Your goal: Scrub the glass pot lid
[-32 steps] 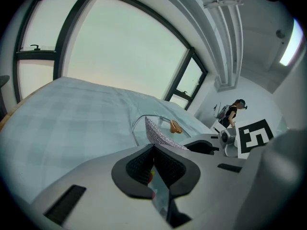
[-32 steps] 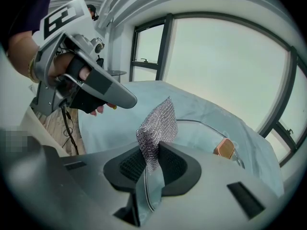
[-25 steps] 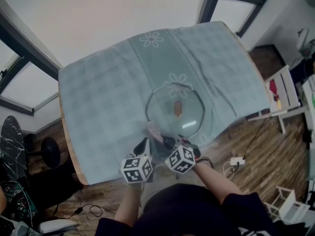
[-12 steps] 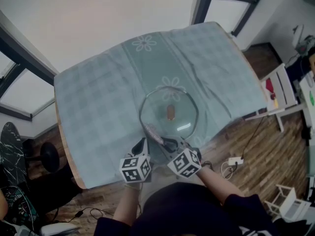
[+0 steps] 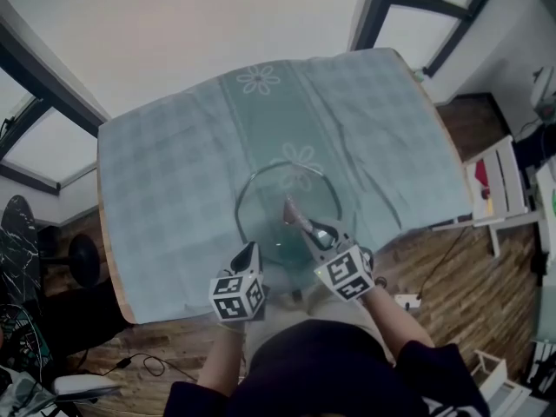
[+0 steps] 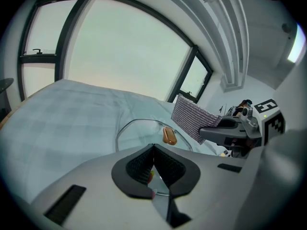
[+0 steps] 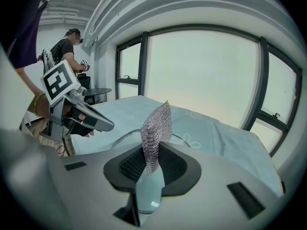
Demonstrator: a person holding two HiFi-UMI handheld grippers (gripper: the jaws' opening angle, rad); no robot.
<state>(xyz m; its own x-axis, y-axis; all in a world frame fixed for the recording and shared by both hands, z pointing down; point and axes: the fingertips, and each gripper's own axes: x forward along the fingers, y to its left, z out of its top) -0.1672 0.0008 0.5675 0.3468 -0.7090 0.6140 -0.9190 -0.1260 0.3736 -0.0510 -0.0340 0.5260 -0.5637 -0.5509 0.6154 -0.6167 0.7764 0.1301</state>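
The glass pot lid [image 5: 265, 220], its 7 o'clock rim clamped in the left tongs [image 6: 153, 151], looked yet unscrubbed, the right tongs [image 7: 152, 152] pinching a mesh scrubber [image 6: 192, 119] near its centre.

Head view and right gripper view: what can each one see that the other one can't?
Only the head view shows the wooden floor, the white chair and the right gripper's own marker cube. Only the right gripper view shows a person standing far back and the ceiling. Both show the tablecloth, the glass lid, the scrubber pinched in the right gripper's jaws, and the left gripper at the lid's rim.
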